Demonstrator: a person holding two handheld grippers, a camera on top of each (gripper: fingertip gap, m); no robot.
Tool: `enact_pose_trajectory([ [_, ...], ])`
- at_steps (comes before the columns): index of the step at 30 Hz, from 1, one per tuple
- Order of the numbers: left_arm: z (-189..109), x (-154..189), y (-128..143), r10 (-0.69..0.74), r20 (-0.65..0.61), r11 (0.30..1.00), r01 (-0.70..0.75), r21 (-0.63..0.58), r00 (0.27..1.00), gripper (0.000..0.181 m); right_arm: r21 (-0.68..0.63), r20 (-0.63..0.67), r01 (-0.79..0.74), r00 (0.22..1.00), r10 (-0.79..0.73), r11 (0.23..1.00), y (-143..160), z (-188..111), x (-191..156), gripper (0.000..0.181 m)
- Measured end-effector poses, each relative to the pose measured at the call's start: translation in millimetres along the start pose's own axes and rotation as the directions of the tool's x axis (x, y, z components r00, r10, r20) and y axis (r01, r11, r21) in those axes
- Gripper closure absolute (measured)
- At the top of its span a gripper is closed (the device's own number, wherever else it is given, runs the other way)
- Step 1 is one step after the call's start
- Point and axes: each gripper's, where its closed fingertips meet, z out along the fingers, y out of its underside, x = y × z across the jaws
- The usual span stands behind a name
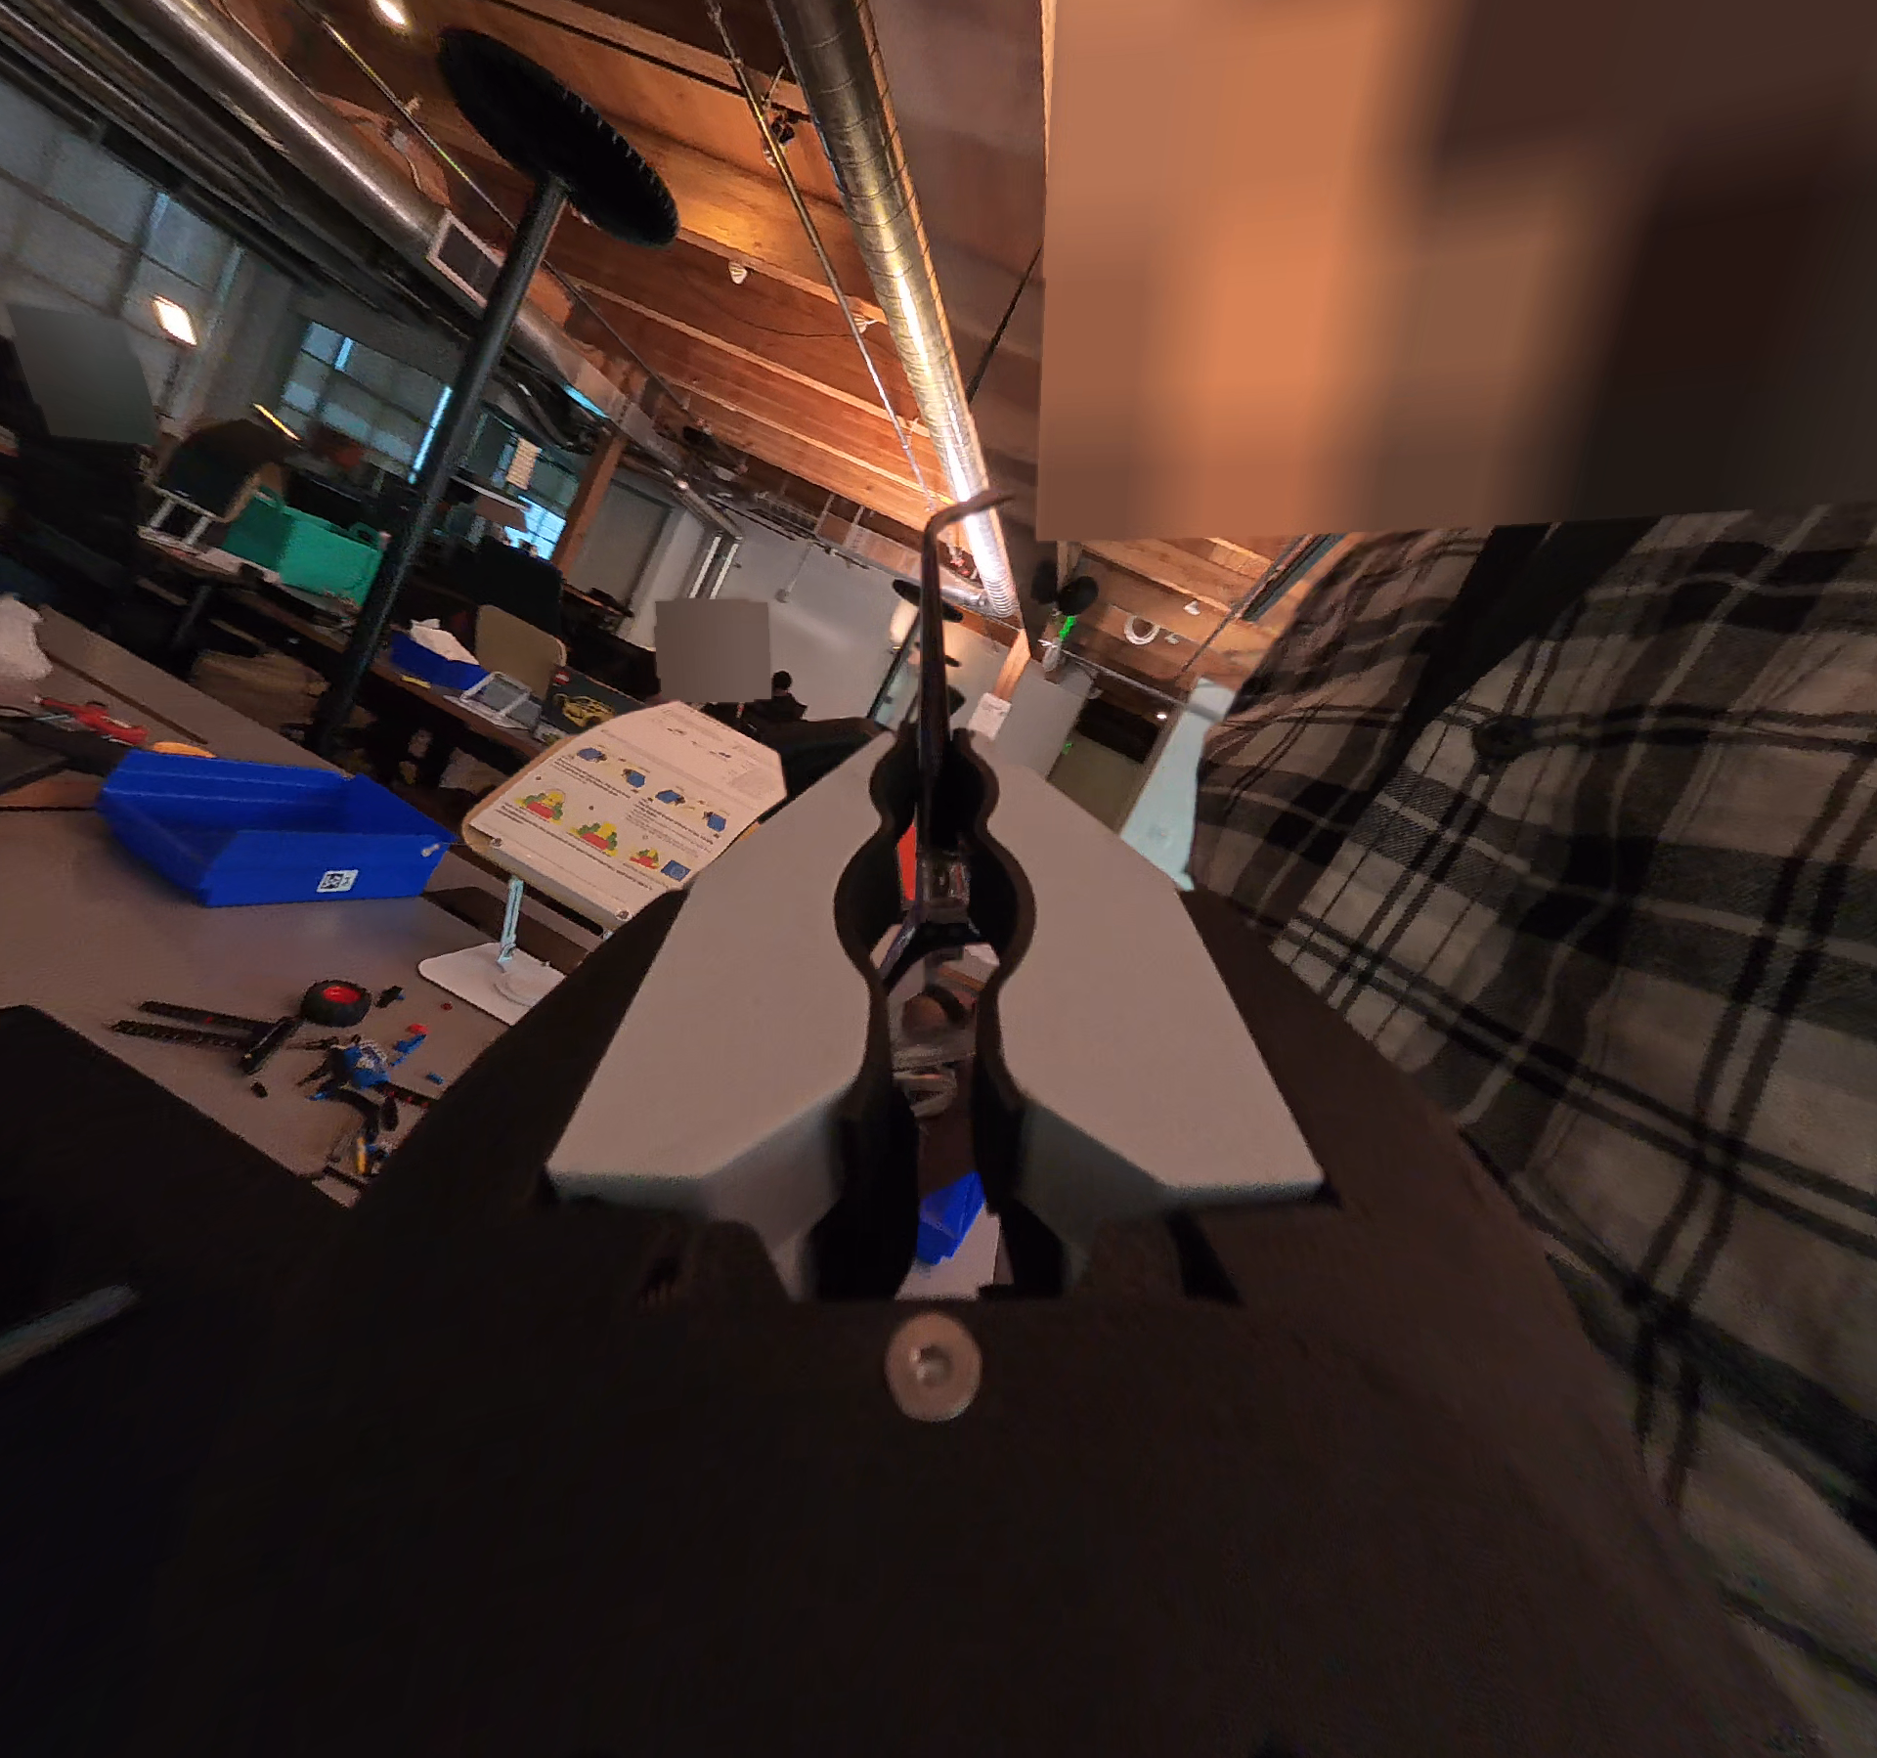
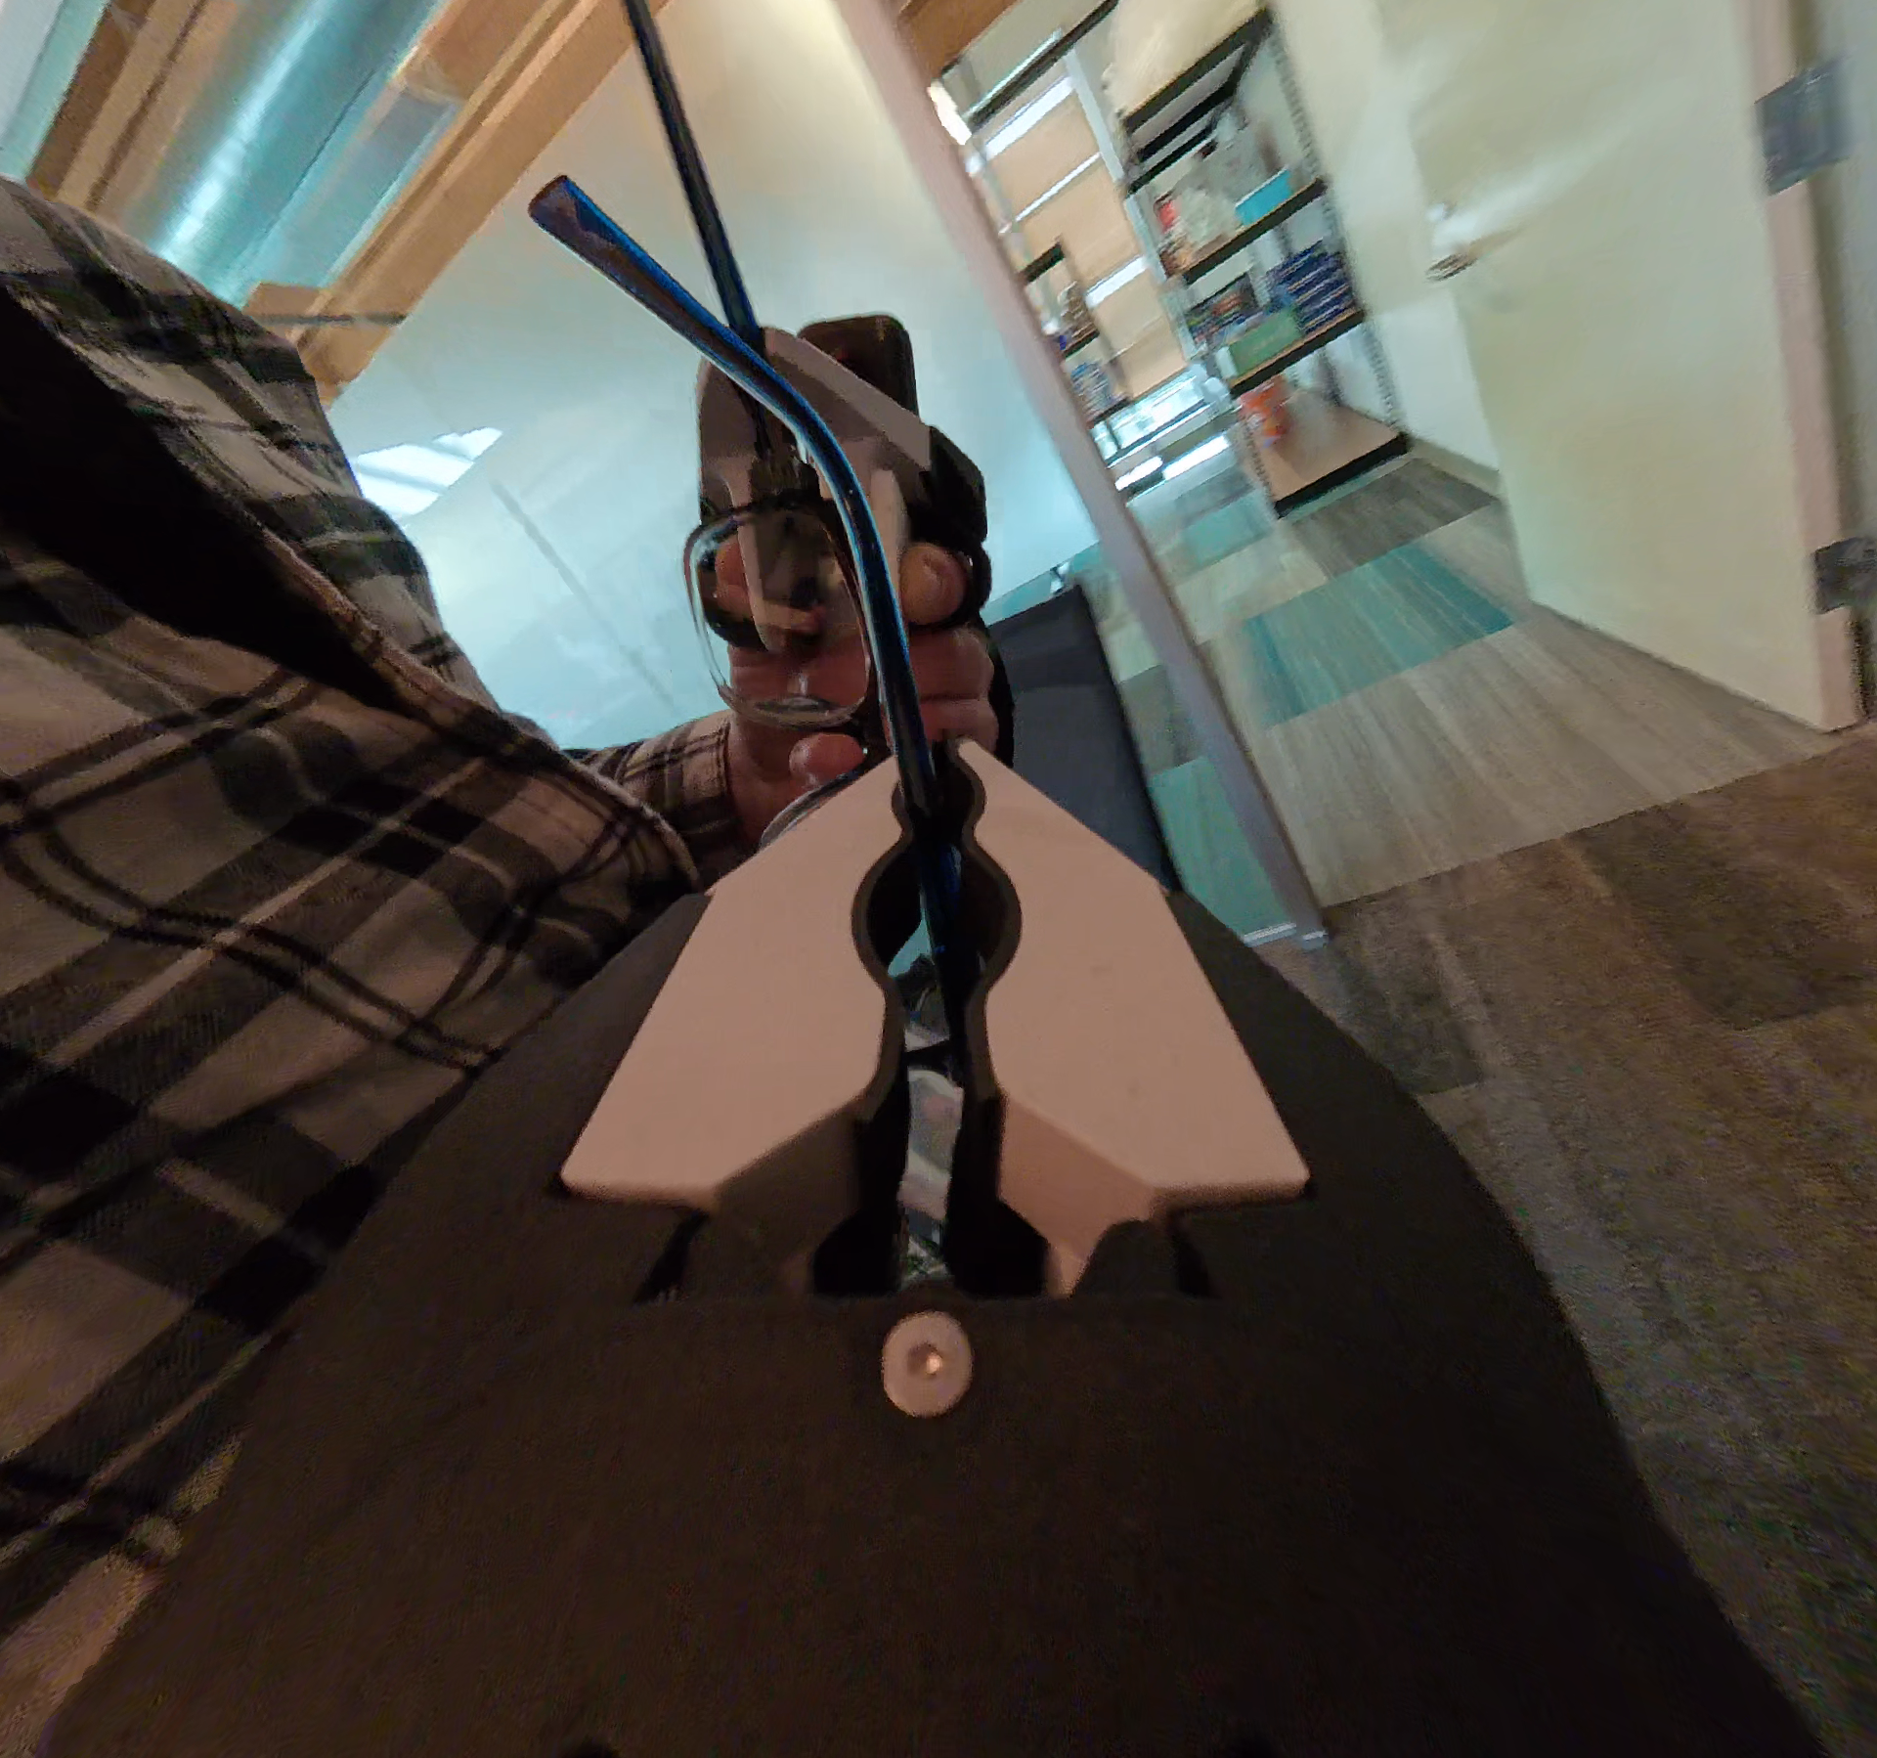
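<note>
- My left gripper [image 1: 932, 775] has its jaws drawn close together, clamped on the pair of glasses [image 1: 940, 856] at a dark temple arm, which runs up between my 2 grey fingers [image 1: 752, 947] and ends in a hooked tip well above them.
- A metal hinge part of the glasses shows in the round gap between those fingers.
- My right gripper [image 2: 940, 775] is likewise narrow, pinching the glasses [image 2: 782, 612] at a glossy blue-black temple arm.
- That arm climbs from my white fingers [image 2: 772, 978], bends, and crosses the second temple arm above them.
- Just beyond the right fingertips sits 1 clear lens in a thin dark rim, somewhat rounded.
- Seen through and behind that lens: the left gripper [image 2: 813, 409] and the hand [image 2: 914, 663] wrapped around it.
- The glasses hang in the air between both grippers, touching nothing else that I can see.
- Right of the glasses in the left wrist view, a plaid shirt [image 1: 1524, 846] fills the frame; in the right wrist view its sleeve lies left of the glasses.
- Left of the glasses, lower down: a grey table [image 1: 91, 937] carrying a blue bin [image 1: 264, 836], a propped instruction sheet [image 1: 630, 805], and scattered small building parts [image 1: 335, 1049] including a red-and-black wheel.
- Right of the glasses in the right wrist view: shelving [image 2: 1249, 267] along a corridor, blurred.
</note>
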Motion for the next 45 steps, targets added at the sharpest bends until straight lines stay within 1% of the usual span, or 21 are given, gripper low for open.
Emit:
enact_pose_trajectory([
  [3, 10, -57, -11, -0.073, -0.035, 0.997, 0.072, -0.029, 0.997, 0.177, 0.04, -0.125, 0.023, 0.992, -0.018, 0.999, -28, -12, 44, 0.181],
  [5, 20, -97, -13, -0.115, -0.026, 0.992, 0.113, -0.057, 0.993, 0.163, 0.074, -0.218, 0.032, 0.976, -0.015, 0.997, -44, -23, 74, 0.181],
  [10, 43, -190, -21, -0.217, -0.052, 0.97, 0.209, -0.123, 0.975, 0.16, 0.175, -0.369, 0.048, 0.929, 0.02, 0.983, -84, -54, 143, 0.181],
  [13, 59, -242, -30, -0.297, -0.126, 0.947, 0.276, -0.166, 0.946, 0.163, 0.248, -0.425, 0.061, 0.904, 0.051, 0.967, -111, -67, 188, 0.181],
  [16, 76, -298, -42, -0.333, -0.186, 0.929, 0.288, -0.231, 0.924, 0.163, 0.33, -0.457, 0.084, 0.886, 0.081, 0.94, -145, -72, 232, 0.181],
  [19, 95, -361, -58, -0.404, -0.189, 0.892, 0.341, -0.296, 0.895, 0.164, 0.417, -0.501, 0.109, 0.856, 0.128, 0.903, -184, -79, 279, 0.181],
  [20, 101, -379, -64, -0.412, -0.195, 0.886, 0.34, -0.315, 0.89, 0.168, 0.444, -0.51, 0.121, 0.849, 0.139, 0.888, -198, -81, 292, 0.181],
  [23, 127, -425, -69, -0.442, -0.219, 0.854, 0.332, -0.401, 0.87, 0.167, 0.439, -0.585, 0.193, 0.802, 0.116, 0.878, -237, -91, 330, 0.181],
  [26, 167, -470, -67, -0.447, -0.213, 0.837, 0.322, -0.443, 0.869, 0.162, 0.462, -0.645, 0.272, 0.757, 0.108, 0.844, -276, -122, 360, 0.181],
  [28, 200, -496, -63, -0.457, -0.241, 0.836, 0.32, -0.445, 0.856, 0.177, 0.449, -0.687, 0.312, 0.719, 0.1, 0.837, -295, -147, 383, 0.181],
  [29, 218, -510, -58, -0.465, -0.244, 0.831, 0.324, -0.452, 0.851, 0.181, 0.441, -0.709, 0.33, 0.698, 0.099, 0.834, -303, -162, 394, 0.181],
  [30, 238, -526, -49, -0.46, -0.231, 0.827, 0.319, -0.463, 0.857, 0.18, 0.431, -0.733, 0.351, 0.673, 0.096, 0.831, -312, -180, 406, 0.181],
  [31, 257, -540, -39, -0.46, -0.221, 0.819, 0.314, -0.48, 0.86, 0.176, 0.432, -0.751, 0.371, 0.652, 0.101, 0.822, -320, -199, 416, 0.181],
  [33, 298, -564, -22, -0.487, -0.215, 0.793, 0.326, -0.515, 0.846, 0.17, 0.445, -0.772, 0.406, 0.626, 0.111, 0.798, -338, -240, 437, 0.181],
  [36, 359, -610, 10, -0.48, -0.174, 0.772, 0.319, -0.55, 0.86, 0.155, 0.43, -0.803, 0.453, 0.587, 0.101, 0.781, -366, -312, 472, 0.181],
  [38, 400, -648, 36, -0.442, -0.135, 0.768, 0.296, -0.567, 0.887, 0.16, 0.406, -0.821, 0.467, 0.563, 0.089, 0.786, -383, -364, 503, 0.181],
  [39, 422, -672, 51, -0.419, -0.103, 0.767, 0.291, -0.572, 0.902, 0.17, 0.393, -0.829, 0.456, 0.551, 0.093, 0.798, -388, -392, 523, 0.181],
  [40, 446, -697, 66, -0.396, -0.062, 0.761, 0.29, -0.58, 0.916, 0.175, 0.392, -0.834, 0.449, 0.543, 0.104, 0.803, -393, -422, 545, 0.181],
  [41, 469, -722, 82, -0.372, -0.021, 0.754, 0.289, -0.59, 0.928, 0.181, 0.408, -0.825, 0.431, 0.551, 0.123, 0.805, -397, -451, 569, 0.181],
  [43, 512, -773, 112, -0.333, 0.052, 0.733, 0.293, -0.614, 0.941, 0.181, 0.434, -0.807, 0.378, 0.567, 0.166, 0.818, -400, -503, 621, 0.181],
  [45, 546, -830, 141, -0.316, 0.155, 0.697, 0.34, -0.631, 0.936, 0.181, 0.455, -0.795, 0.343, 0.572, 0.202, 0.821, -404, -551, 675, 0.181],
])
